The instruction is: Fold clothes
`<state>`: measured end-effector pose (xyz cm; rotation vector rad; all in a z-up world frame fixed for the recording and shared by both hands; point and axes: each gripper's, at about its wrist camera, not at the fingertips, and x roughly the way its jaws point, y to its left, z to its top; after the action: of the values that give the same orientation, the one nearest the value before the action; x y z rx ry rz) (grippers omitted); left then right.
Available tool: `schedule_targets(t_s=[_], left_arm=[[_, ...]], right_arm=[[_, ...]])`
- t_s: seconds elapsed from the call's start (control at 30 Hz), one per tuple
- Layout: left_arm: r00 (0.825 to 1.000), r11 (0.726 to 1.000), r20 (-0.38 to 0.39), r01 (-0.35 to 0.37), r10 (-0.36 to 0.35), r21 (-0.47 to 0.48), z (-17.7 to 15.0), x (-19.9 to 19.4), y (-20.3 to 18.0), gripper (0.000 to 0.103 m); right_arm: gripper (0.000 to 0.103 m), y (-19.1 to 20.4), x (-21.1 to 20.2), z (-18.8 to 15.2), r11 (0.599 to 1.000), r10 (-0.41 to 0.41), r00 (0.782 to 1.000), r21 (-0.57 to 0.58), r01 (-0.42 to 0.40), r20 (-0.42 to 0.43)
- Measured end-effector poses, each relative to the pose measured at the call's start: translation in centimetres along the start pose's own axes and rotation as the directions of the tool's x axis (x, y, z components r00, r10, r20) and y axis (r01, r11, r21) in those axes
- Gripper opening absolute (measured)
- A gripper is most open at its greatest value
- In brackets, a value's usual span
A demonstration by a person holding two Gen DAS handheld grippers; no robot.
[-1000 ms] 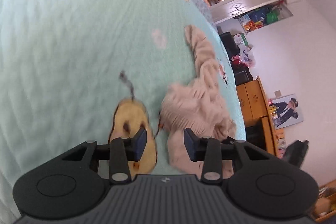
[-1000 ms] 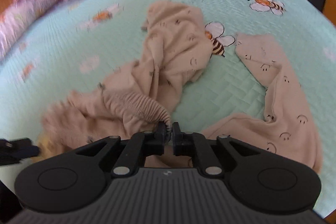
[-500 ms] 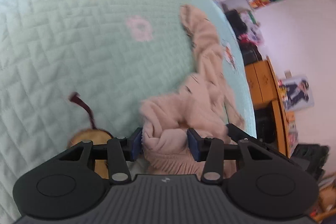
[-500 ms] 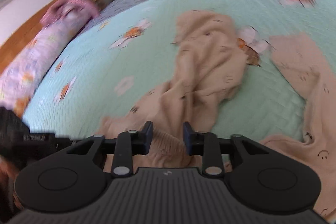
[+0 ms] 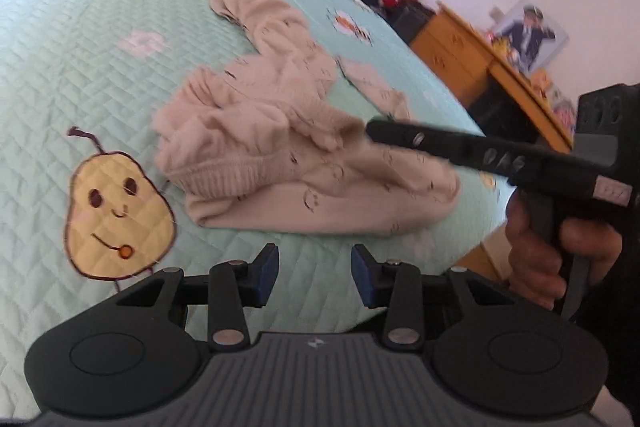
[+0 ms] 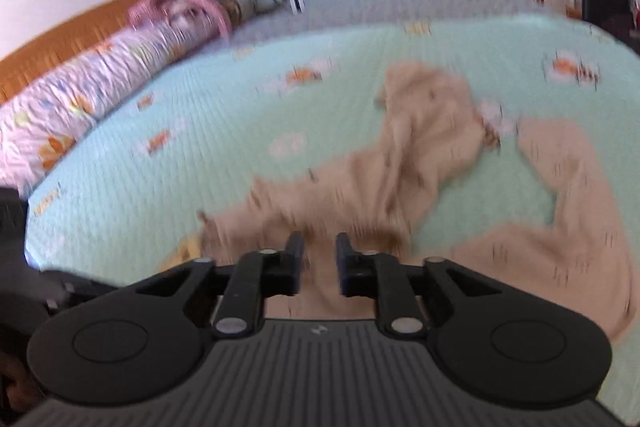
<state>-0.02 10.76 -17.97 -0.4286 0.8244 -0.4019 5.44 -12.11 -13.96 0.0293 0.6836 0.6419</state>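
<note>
Left gripper [image 5: 314,269] has backed off the beige garment [image 5: 280,155], fingers spread and empty. Right gripper [image 6: 319,259] has released the waistband, fingers parted over the cloth. Garment lies crumpled ahead of both; folding not begun, regrasp judged necessary.

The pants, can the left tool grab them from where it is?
Probably yes. The left tool is open and the pants lie crumpled just ahead on the bed, nothing between them. The right tool is at their far side.

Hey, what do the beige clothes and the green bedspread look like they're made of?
Beige clothes: soft, matte knit, probably cotton jersey; it has a ribbed cuff, limp folds and printed smiley faces.
Bedspread: quilted fabric, likely cotton or a blend, matte; it shows stitched herringbone rows and puffed sewn-on pictures such as the pear.
</note>
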Motion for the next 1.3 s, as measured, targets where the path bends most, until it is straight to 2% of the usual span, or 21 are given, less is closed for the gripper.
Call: schedule_targets(t_s=[0.13,0.27,0.33,0.43,0.47,0.53,0.6,0.7,0.77,0.83,0.87,0.9,0.93,1.07,1.17,1.2,1.23,1.3], left_arm=[[0.997,0.994,0.056,-0.037,0.043,-0.103,1.0,-1.0,1.7,0.051],[0.994,0.985,0.070,-0.068,0.079,-0.157,1.5,-1.6,3.0,0.054],[0.994,0.981,0.064,-0.072,0.085,-0.183,1.3,-1.6,3.7,0.057],[0.995,0.973,0.056,-0.069,0.084,-0.219,0.9,-1.5,4.4,0.065],[0.995,0.972,0.054,-0.073,0.088,-0.224,0.9,-1.4,4.5,0.070],[0.993,0.969,0.048,-0.096,0.109,-0.226,0.7,-1.4,4.8,0.073],[0.991,0.967,0.043,-0.118,0.130,-0.226,0.5,-1.1,5.0,0.073],[0.989,0.968,0.046,-0.128,0.141,-0.218,0.5,-0.9,4.9,0.073],[0.989,0.970,0.048,-0.124,0.137,-0.208,0.6,-1.2,4.8,0.073],[0.989,0.973,0.061,-0.119,0.133,-0.199,1.0,-1.6,4.9,0.073],[0.989,0.974,0.070,-0.117,0.133,-0.195,1.2,-1.8,4.9,0.073],[0.988,0.975,0.080,-0.115,0.132,-0.191,1.5,-2.0,5.0,0.073],[0.987,0.976,0.088,-0.115,0.133,-0.183,1.9,-2.2,5.1,0.073],[0.986,0.989,0.114,-0.108,0.120,-0.105,4.1,-2.1,5.1,0.073],[0.993,0.997,0.093,-0.067,0.070,-0.028,6.4,-0.5,5.4,0.073],[0.996,0.998,0.076,-0.052,0.053,-0.020,7.1,0.2,5.7,0.073],[0.998,0.999,0.058,-0.036,0.037,-0.014,7.7,1.0,6.0,0.073],[1.000,1.000,0.024,-0.009,0.010,-0.015,8.3,2.2,6.7,0.073]], right_arm=[[0.049,0.7,2.6,2.8,0.996,-0.002,1.000,-0.092,0.002,-0.008],[0.049,1.3,6.8,3.5,0.986,0.016,0.994,-0.163,-0.034,-0.111],[0.048,1.6,8.3,3.2,0.980,0.015,0.986,-0.194,-0.047,-0.164],[0.049,2.1,8.7,1.9,0.973,-0.057,0.983,-0.232,0.015,-0.176],[0.052,2.1,8.4,1.2,0.977,-0.055,0.984,-0.215,0.017,-0.171],[0.069,1.7,7.7,0.1,0.985,-0.055,0.984,-0.172,0.025,-0.169],[0.071,1.4,7.0,-0.8,0.988,-0.065,0.982,-0.149,0.038,-0.179],[0.070,1.8,6.0,-1.3,0.982,-0.037,0.986,-0.188,0.005,-0.163],[0.062,2.0,5.0,-1.4,0.980,0.007,0.992,-0.195,-0.032,-0.127],[0.036,2.2,4.0,-1.6,0.976,0.030,0.992,-0.211,-0.056,-0.121],[0.027,2.3,3.5,-1.7,0.974,0.041,0.992,-0.218,-0.066,-0.119],[0.011,2.1,2.9,-1.9,0.973,0.040,0.992,-0.223,-0.066,-0.118],[0.003,1.9,2.4,-2.0,0.971,0.039,0.992,-0.229,-0.065,-0.117],[0.001,0.6,0.4,-2.7,0.971,0.018,0.995,-0.234,-0.042,-0.101],[0.004,0.2,-0.1,-2.2,0.968,0.017,0.997,-0.248,-0.035,-0.076],[0.014,0.4,0.0,-1.8,0.965,0.014,0.998,-0.260,-0.031,-0.068],[0.029,0.6,0.2,-1.3,0.962,0.012,0.998,-0.271,-0.028,-0.062],[0.035,0.7,1.3,-1.0,0.960,0.019,0.997,-0.276,-0.040,-0.079]])
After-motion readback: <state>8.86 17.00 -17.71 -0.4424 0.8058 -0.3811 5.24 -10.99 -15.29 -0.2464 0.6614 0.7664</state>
